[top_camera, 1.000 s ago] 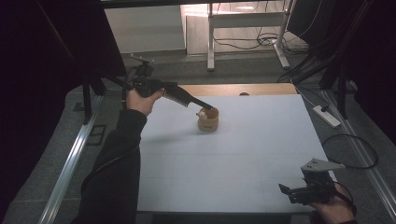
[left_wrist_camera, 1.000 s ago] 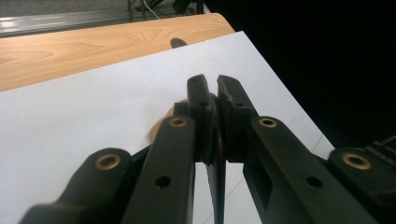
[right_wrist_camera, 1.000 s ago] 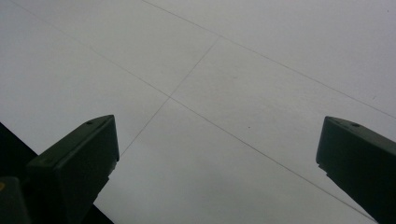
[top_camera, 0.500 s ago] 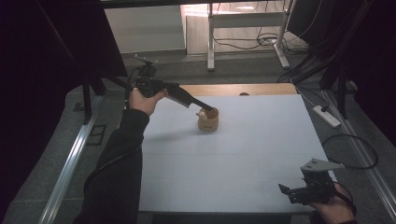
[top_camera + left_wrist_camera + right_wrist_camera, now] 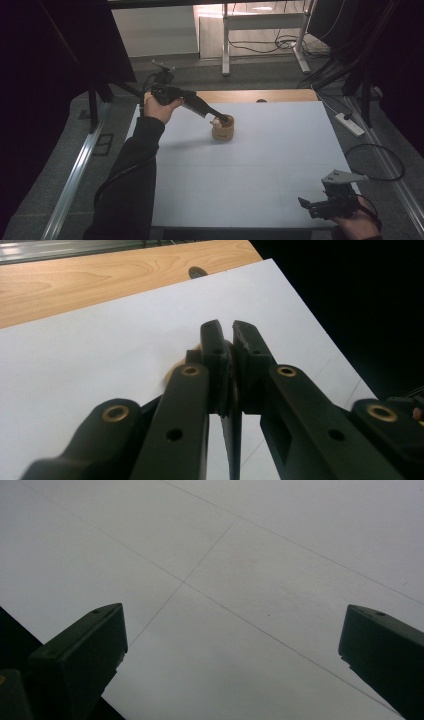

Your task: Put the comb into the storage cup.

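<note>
**A:** Wooden cup sits on the white table sheet, far half, left of centre, upright. Tan colour, small, short shadow to its left.

**B:** Left gripper?

**A:** Reaching in from the far-left corner, angled down toward the cup's top. Tips sit right at the rim. In the left gripper view the jaws are almost together, just a thin slit between them, with a thin dark edge running down that slit. Looks like they pinch the cup's wall, one jaw inside, one outside. A bit of tan shows behind the left jaw.

**B:** Cup lifted?

**A:** Can't tell; it looks seated on the sheet in the high view.

**B:** Right gripper?

**A:** Near the front-right corner of the sheet, held in the person's hand, well apart from the cup. Jaws wide apart in the right gripper view, nothing between them, just bare sheet with faint grid lines.

**B:** Anything else?

**A:** Wood strip along the far edge of the sheet.
</note>
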A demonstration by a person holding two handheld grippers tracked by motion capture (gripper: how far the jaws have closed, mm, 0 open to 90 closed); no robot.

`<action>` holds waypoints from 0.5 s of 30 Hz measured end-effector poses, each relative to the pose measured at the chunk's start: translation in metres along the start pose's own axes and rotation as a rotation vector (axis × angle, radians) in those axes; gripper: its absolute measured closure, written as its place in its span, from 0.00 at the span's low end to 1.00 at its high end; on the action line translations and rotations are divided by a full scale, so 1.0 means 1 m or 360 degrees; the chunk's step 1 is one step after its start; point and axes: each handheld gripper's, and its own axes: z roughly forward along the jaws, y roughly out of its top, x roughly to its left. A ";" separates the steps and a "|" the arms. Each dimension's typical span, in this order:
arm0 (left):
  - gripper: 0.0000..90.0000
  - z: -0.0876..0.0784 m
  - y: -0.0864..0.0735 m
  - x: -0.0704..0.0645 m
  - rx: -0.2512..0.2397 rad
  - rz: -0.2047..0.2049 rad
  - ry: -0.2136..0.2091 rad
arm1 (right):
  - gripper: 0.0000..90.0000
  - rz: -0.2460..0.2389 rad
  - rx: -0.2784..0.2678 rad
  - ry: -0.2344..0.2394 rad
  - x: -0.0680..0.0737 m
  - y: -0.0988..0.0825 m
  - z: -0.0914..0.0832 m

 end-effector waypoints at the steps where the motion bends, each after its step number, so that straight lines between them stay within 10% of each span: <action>1: 0.93 0.001 0.000 0.000 0.0004 0.0003 0.0007 | 0.00 0.0000 0.0001 0.0000 0.000 0.000 0.000; 15: 0.93 0.015 0.000 0.002 0.0049 0.0006 0.0031 | 0.00 -0.0009 0.0009 0.0007 0.001 0.000 0.000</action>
